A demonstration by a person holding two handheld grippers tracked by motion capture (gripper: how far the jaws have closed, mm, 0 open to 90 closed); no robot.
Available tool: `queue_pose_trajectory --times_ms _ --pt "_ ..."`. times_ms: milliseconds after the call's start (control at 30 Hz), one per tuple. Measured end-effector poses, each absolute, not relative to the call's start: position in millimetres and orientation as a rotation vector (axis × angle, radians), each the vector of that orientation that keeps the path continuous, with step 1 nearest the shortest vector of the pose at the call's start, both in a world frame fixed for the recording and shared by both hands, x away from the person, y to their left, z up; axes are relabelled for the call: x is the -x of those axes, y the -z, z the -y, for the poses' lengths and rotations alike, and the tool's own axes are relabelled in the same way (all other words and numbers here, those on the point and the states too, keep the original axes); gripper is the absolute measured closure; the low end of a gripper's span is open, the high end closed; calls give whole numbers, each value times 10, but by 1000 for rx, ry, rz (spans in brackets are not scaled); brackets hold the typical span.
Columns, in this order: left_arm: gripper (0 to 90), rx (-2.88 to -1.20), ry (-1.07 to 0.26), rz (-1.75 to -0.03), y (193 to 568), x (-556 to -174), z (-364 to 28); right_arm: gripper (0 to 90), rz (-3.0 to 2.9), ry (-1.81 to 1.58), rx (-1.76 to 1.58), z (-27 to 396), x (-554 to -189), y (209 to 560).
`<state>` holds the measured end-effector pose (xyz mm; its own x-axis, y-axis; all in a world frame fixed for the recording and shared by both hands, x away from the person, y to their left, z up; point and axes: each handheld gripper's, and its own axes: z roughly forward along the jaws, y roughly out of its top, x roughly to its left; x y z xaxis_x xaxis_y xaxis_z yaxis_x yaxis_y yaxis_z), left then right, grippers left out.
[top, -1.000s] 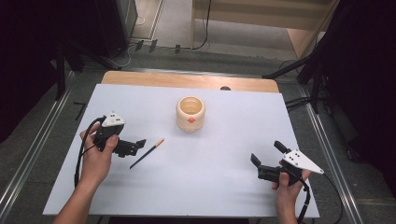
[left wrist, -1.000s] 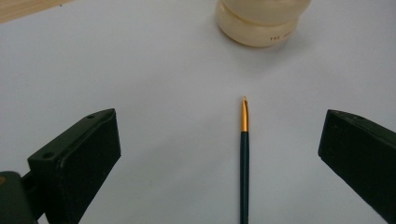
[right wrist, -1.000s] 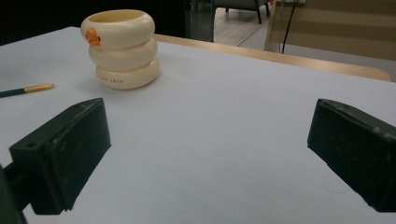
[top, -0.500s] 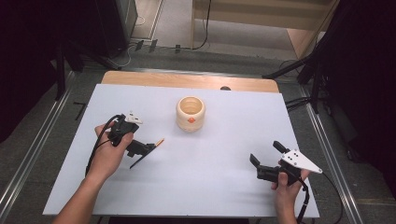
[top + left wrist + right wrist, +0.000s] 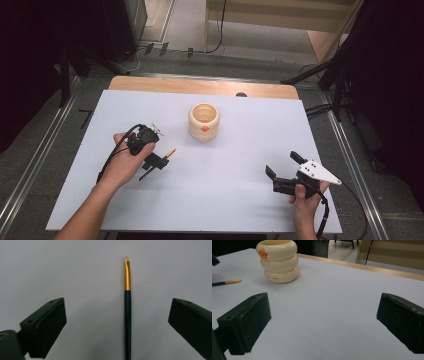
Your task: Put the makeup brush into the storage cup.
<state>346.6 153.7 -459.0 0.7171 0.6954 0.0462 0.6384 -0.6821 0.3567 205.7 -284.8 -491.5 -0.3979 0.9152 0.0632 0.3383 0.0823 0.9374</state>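
a: brush first, since it's nearest the left gripper. it lies flat on the table, running straight up between the two black jaws, which stand wide apart and touch nothing. dark handle toward the gripper, gold collar and pale tip pointing away.

b: so the step, i'd judge, is the pick-up. how to do it cleanly?

a: it sits a little right of centre between the jaws. shift the gripper slightly that way, so both jaws meet the handle together and it doesn't roll. come straight down until the jaw tips almost meet the table, then close on the dark handle, not the gold collar, which looks slicker.

b: from above?

a: in the high view the left gripper hangs over the brush, left of middle on the table, with the gold end poking out toward the cup.

b: and the other hand?

a: the right gripper is well apart, near the front right corner, jaws spread and empty. best it waits there, out of the way.

b: farther on?

a: the cream ringed cup with an orange mark stands upright past the brush, near the middle back. if the brush is meant for it, that's only my guess, a grip low on the handle leaves the tip end free to go in.
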Motion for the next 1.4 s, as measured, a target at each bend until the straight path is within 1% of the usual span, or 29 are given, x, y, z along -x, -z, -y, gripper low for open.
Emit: queue_pose_trajectory --times_ms 67,100,200,267,300,333,367,433,467,500,533,600,767,800,967,1033,1100,1200,1233,1300,1333,1367,1400 --pt "74 -2623 -251 -1069 4618 -3478 -1505 0 -1796 -1320 -1246 2851 -2057 4917" --pt "76 -2646 -218 -1075 4639 -3487 -1467 0 -1795 -1319 -1248 2855 -2056 4917" --pt "76 -2681 -181 -1068 4667 -3497 -1424 0 -1796 -1318 -1247 2863 -2060 4920" --pt "158 -2696 -180 -1071 4686 -3499 -1395 0 -1795 -1320 -1255 2865 -2066 4926" --pt "158 -2713 -183 -1066 4704 -3502 -1373 0 -1794 -1320 -1257 2866 -2068 4928" --pt "207 -2728 -176 -1064 4720 -3499 -1353 0 -1797 -1317 -1259 2863 -2067 4930" --pt "207 -2737 -175 -1058 4736 -3495 -1337 0 -1797 -1317 -1259 2863 -2067 4930" --pt "276 -2754 -177 -1045 4757 -3488 -1311 0 -1797 -1314 -1258 2861 -2065 4929" --pt "283 -2756 -177 -1042 4754 -3491 -1307 0 -1797 -1314 -1258 2861 -2065 4928" --pt "323 -2752 -174 -1050 4747 -3494 -1303 0 -1796 -1313 -1260 2865 -2066 4929" --pt "323 -2752 -172 -1051 4738 -3496 -1300 0 -1796 -1313 -1260 2865 -2066 4929" --pt "419 -2766 -167 -1044 4723 -3506 -1289 0 -1796 -1311 -1260 2869 -2070 4931" --pt "447 -2773 -156 -1048 4721 -3524 -1281 0 -1797 -1308 -1262 2867 -2073 4936" --pt "478 -2782 -154 -1043 4716 -3537 -1281 0 -1797 -1309 -1262 2867 -2074 4934" --pt "565 -2818 -140 -1021 4701 -3588 -1282 0 -1797 -1310 -1268 2864 -2077 4937" --pt "576 -2823 -133 -1021 4699 -3597 -1281 0 -1796 -1310 -1268 2863 -2078 4937" --pt "617 -2837 -134 -1016 4696 -3616 -1278 0 -1795 -1309 -1267 2864 -2079 4938" --pt "649 -2841 -128 -1017 4694 -3624 -1276 0 -1796 -1311 -1265 2866 -2081 4939" --pt "649 -2846 -130 -1020 4691 -3632 -1276 0 -1796 -1311 -1265 2866 -2081 4939" --pt "711 -2842 -125 -1031 4692 -3643 -1275 0 -1795 -1316 -1265 2868 -2079 4936" --pt "711 -2850 -123 -1027 4688 -3652 -1276 0 -1795 -1316 -1265 2868 -2079 4936" --pt "783 -2862 -128 -1012 4688 -3657 -1267 0 -1796 -1314 -1263 2869 -2080 4937" --pt "804 -2863 -122 -1009 4689 -3658 -1262 0 -1796 -1314 -1264 2869 -2081 4939"
